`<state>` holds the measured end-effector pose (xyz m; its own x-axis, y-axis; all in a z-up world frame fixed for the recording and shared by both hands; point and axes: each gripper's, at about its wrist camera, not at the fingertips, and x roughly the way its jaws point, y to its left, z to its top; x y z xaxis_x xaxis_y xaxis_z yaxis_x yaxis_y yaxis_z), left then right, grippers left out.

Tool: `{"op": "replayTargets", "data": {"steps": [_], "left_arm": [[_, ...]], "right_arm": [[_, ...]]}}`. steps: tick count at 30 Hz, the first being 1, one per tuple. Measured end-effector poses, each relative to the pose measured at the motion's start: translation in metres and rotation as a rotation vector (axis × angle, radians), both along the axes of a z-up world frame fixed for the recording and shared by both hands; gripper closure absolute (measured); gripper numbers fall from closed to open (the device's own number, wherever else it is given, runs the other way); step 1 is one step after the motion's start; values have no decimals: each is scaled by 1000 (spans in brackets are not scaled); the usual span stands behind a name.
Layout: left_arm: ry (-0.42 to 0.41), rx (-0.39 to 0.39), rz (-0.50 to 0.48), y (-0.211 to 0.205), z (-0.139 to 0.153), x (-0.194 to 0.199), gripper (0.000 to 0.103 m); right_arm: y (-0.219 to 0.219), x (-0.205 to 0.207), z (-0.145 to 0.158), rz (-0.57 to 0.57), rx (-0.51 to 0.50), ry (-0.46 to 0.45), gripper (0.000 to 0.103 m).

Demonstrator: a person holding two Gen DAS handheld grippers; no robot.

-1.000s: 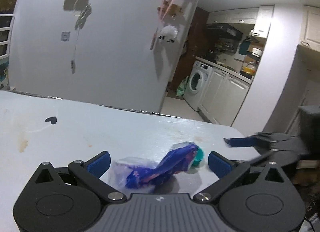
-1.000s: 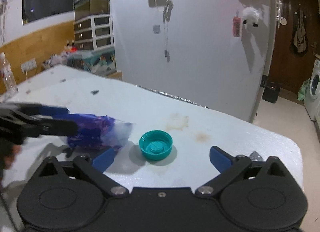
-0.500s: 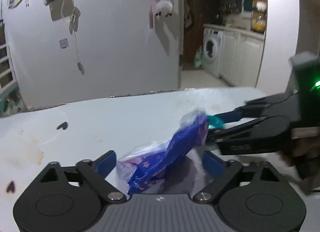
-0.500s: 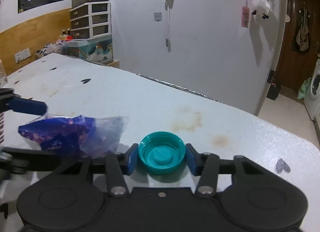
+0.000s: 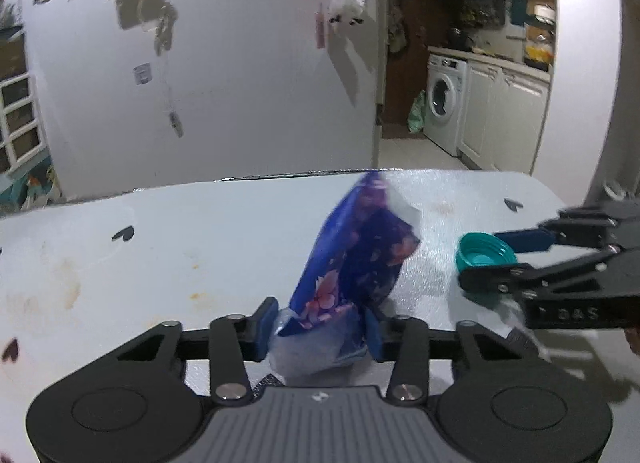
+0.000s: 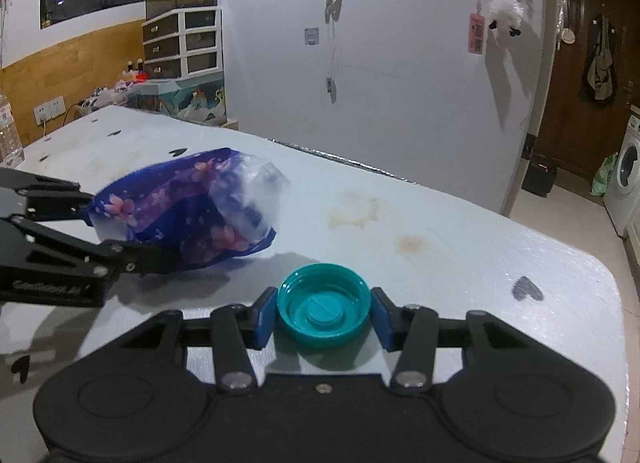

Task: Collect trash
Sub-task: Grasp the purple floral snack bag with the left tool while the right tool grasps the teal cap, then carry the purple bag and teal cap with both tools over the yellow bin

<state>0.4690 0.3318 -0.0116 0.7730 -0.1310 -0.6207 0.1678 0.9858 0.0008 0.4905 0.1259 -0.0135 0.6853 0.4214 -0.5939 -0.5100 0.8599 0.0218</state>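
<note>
A blue flower-print plastic wrapper (image 5: 356, 259) stands tilted up from the white table (image 5: 180, 247). My left gripper (image 5: 320, 327) is closing, and its blue pads press on the wrapper's clear lower end. In the right wrist view the same wrapper (image 6: 192, 207) sits in the left gripper (image 6: 124, 229) at the left. My right gripper (image 6: 324, 313) is shut on a teal bottle cap (image 6: 324, 309), open side up, with a shadow under it on the table (image 6: 440, 247). From the left wrist view, the cap (image 5: 478, 259) shows tilted in the right gripper (image 5: 490, 259).
The table has brown stains (image 6: 356, 211) and small dark heart marks (image 6: 528, 289). Its rounded right corner and far edge drop off toward a white wall. A clear bottle (image 6: 8, 131) stands at the far left. A washing machine (image 5: 444, 99) is beyond the table.
My left jaws went from wide open to closed on the wrapper, which now stands up. My right jaws closed on the teal cap, which now sits between the pads.
</note>
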Motion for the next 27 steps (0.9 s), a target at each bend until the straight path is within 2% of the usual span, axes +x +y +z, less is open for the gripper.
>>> {"op": "replayTargets", "data": {"steps": [4,13,15,27], "left_arm": [[-6,-80,65,1,4,-8,67],[-46,-75,157,-30,24,-30,70],[-56,-60,156,-43,29,-37,70],[-89,-83,105,-128,45,-77,70]], "right_arm": [[-15,-10,9,-17,26,-19,53],[-56,-36,33,-42,65,-62,53],[-67,-43,37,-51,70,-71,53],[-153,-84,55,-157,88,-106,53]]}}
